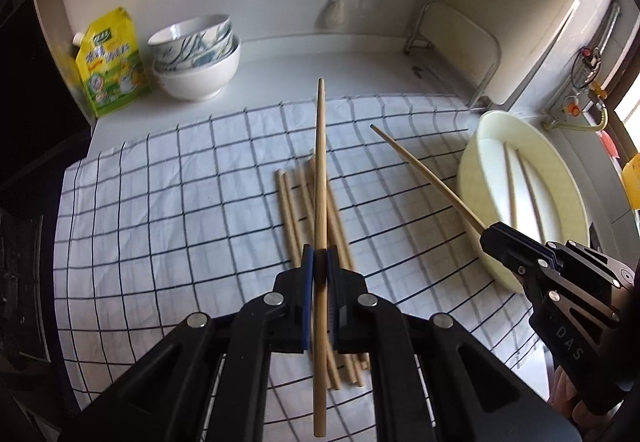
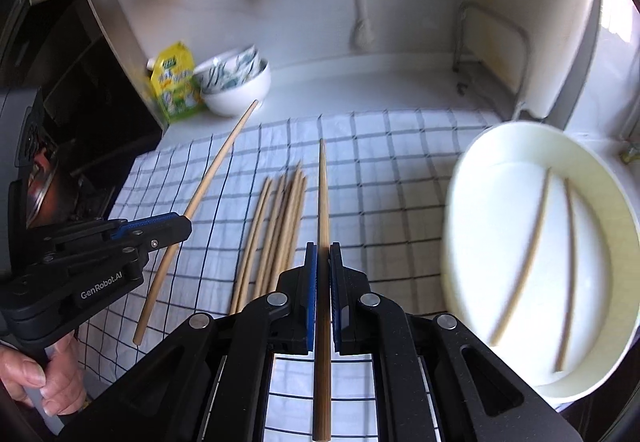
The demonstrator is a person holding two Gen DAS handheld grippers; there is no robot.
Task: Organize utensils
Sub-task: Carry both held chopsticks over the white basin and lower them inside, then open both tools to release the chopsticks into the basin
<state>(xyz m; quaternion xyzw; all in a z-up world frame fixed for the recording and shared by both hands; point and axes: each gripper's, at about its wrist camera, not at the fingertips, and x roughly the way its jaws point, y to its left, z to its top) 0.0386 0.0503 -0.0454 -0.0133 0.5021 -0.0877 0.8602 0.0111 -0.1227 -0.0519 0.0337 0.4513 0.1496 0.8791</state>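
The left gripper (image 1: 319,262) is pinched on a single chopstick (image 1: 320,178) that points forward above the checked cloth (image 1: 160,202). The right gripper (image 2: 323,254) likewise clamps its own chopstick (image 2: 322,210). A loose bundle of chopsticks (image 2: 276,226) lies on the cloth between them. To the right, the round white basin (image 2: 472,178) holds what appear, through motion blur, to be two chopsticks (image 2: 532,242). At the back, patterned bowls (image 1: 196,38) sit nested in a white bowl (image 1: 200,78), just beside a yellow refill pouch (image 1: 110,62).
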